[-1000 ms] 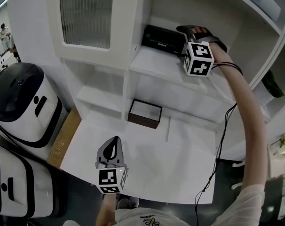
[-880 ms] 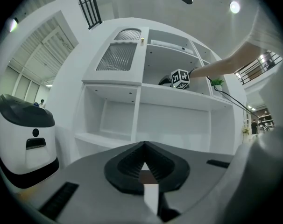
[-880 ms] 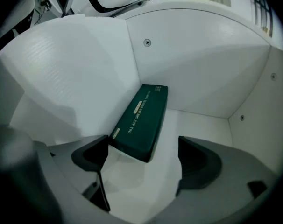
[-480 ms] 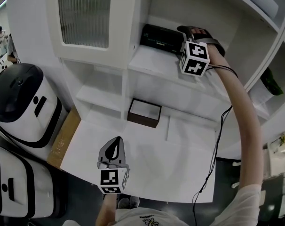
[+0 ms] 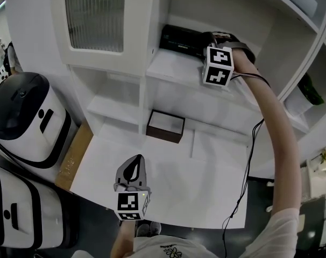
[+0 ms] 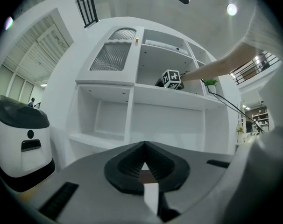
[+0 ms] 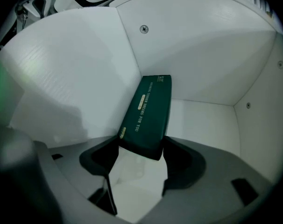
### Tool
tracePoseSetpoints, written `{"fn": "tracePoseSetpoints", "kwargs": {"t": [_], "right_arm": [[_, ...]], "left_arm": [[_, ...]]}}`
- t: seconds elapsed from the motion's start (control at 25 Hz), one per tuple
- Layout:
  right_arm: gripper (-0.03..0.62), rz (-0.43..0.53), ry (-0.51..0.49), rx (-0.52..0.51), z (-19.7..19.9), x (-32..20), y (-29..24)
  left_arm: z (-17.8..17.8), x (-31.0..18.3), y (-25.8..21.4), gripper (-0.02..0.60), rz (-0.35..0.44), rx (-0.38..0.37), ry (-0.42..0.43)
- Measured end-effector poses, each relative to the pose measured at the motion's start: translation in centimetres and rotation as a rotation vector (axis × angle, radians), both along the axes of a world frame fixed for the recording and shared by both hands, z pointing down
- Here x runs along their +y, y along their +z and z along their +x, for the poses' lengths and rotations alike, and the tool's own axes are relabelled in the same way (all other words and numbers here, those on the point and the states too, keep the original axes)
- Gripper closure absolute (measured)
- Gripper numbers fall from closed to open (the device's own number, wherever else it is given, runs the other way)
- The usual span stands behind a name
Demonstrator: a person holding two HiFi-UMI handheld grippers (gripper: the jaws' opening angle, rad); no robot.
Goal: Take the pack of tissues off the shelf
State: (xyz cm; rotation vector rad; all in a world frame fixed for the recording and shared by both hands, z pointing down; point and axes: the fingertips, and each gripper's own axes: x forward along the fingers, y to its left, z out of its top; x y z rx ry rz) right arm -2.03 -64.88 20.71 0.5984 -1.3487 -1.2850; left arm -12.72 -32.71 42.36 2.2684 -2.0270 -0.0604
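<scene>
Tissue pack [image 7: 150,111]: right hand-held gripper [image 7: 140,149] just clamped on; left hand-held gripper [image 6: 144,144] pressed together.

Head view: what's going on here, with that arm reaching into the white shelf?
Someone is working with two hand-held grippers. The right gripper is reaching into an upper compartment of the white shelf unit. Its jaws have just been closing on the near end of a dark green rectangular pack of tissues and now look to be touching both its sides. The pack lies on the shelf against the left wall, not yet lifted. The left gripper is shut and empty, held over the white tabletop.
</scene>
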Motion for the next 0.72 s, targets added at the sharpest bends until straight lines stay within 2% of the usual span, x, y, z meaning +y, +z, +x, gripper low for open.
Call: {"fn": "tracePoseSetpoints", "kwargs": {"t": [0.72], "right_arm": [[0.303,0.01,0.014,-0.003,0.1,0.2,0.0]], "left_arm": [[-1.1,2.0,-0.3,0.58,-0.001,-0.017,-0.053]]}}
